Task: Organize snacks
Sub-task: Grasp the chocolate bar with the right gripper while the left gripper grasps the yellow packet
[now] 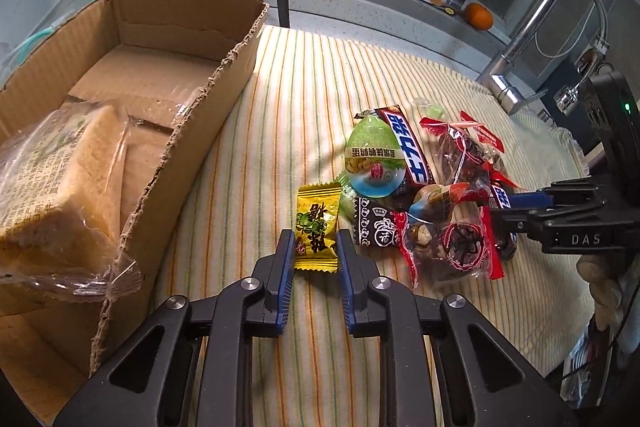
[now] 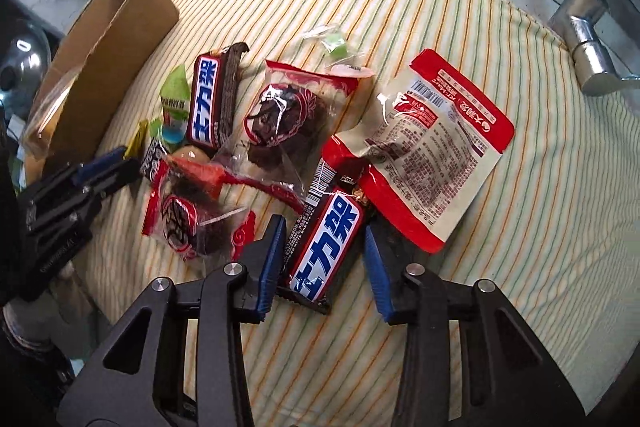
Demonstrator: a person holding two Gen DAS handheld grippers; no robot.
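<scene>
A striped cloth (image 2: 500,211) covers the counter, with a chrome faucet (image 1: 560,27) at two o'clock and a cardboard box (image 1: 168,99) at nine holding one bagged bread loaf (image 1: 56,195). Two Snickers bars lie in the pile. The left gripper (image 1: 316,247) straddles one yellow candy (image 1: 317,227), jaws apart. The right gripper (image 2: 324,247) brackets a Snickers bar (image 2: 324,247), jaws apart.

Yellow candy wrapper (image 1: 316,227) — orange-and-green-striped cream cloth (image 1: 304,99).
</scene>
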